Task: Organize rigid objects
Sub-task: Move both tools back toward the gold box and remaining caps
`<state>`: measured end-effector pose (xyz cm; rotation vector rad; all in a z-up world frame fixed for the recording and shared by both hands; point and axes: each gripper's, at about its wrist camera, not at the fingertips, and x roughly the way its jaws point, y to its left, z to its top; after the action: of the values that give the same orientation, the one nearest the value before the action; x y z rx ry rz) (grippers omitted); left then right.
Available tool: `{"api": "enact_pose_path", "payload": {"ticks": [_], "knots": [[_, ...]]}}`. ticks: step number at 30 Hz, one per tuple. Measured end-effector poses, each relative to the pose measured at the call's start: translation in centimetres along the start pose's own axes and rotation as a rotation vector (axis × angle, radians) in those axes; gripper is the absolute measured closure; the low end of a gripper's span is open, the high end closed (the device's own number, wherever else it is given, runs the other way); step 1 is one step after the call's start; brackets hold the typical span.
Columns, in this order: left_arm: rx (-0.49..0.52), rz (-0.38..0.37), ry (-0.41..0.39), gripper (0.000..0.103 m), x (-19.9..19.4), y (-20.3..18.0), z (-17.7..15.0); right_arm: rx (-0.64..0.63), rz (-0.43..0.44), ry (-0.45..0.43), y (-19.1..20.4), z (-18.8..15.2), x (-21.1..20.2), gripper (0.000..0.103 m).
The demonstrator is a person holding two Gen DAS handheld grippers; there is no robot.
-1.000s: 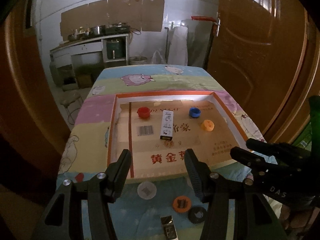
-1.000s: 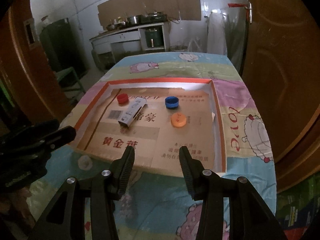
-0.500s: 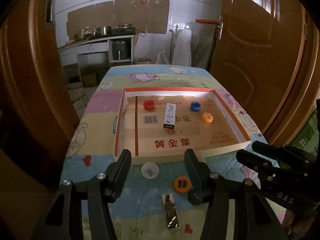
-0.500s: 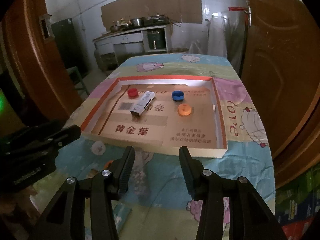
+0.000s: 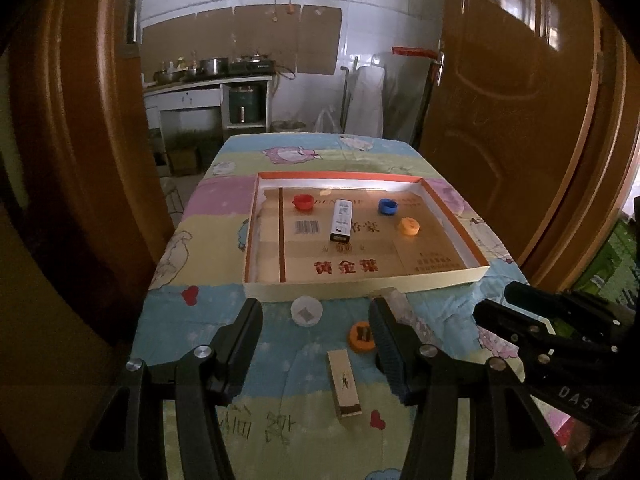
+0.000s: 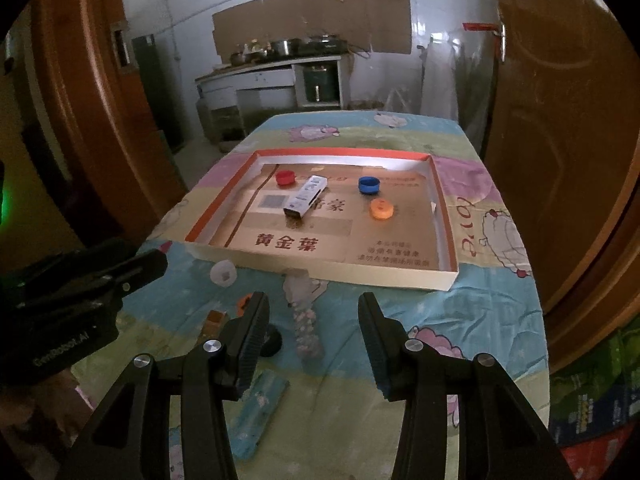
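Observation:
A shallow cardboard tray (image 5: 360,290) (image 6: 320,270) on the table holds a red cap (image 5: 303,201), a blue cap (image 5: 387,206), an orange cap (image 5: 408,226) and a white box (image 5: 340,220). In front of the tray lie a white cap (image 5: 306,310), an orange cap (image 5: 361,336), a small gold box (image 5: 345,384), a clear tube (image 6: 305,320), a black cap (image 6: 271,343) and a light blue box (image 6: 256,412). My left gripper (image 5: 316,330) is open and empty above these. My right gripper (image 6: 313,326) is open and empty over the tube.
The table (image 5: 224,248) has a cartoon-print cloth. Wooden doors (image 5: 512,100) stand to the right and left. A kitchen counter (image 5: 208,80) with pots is at the back. Each gripper shows in the other's view, the left one (image 6: 80,280) and the right one (image 5: 552,332).
Both grippers have pulled back and up from the tray. More of the near table now shows, with the loose caps, boxes and tube. Both stay open.

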<state>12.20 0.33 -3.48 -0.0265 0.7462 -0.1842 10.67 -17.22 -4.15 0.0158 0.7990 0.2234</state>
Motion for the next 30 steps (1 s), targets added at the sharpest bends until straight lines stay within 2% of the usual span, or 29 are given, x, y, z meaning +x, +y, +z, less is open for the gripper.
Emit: {"api": "enact_pose_path", "payload": {"ticks": [17, 30], "knots": [[-0.051, -0.022, -0.001, 0.048, -1.8, 1.7, -4.3, -0.006, -0.002, 0.051, 2.8, -4.5, -0.4, 0.055], [-0.066, -0.045, 0.033, 0.048, -0.3, 1.1, -5.8, 0.059, -0.037, 0.094, 4.0, -7.4, 1.2, 0.055]]}}
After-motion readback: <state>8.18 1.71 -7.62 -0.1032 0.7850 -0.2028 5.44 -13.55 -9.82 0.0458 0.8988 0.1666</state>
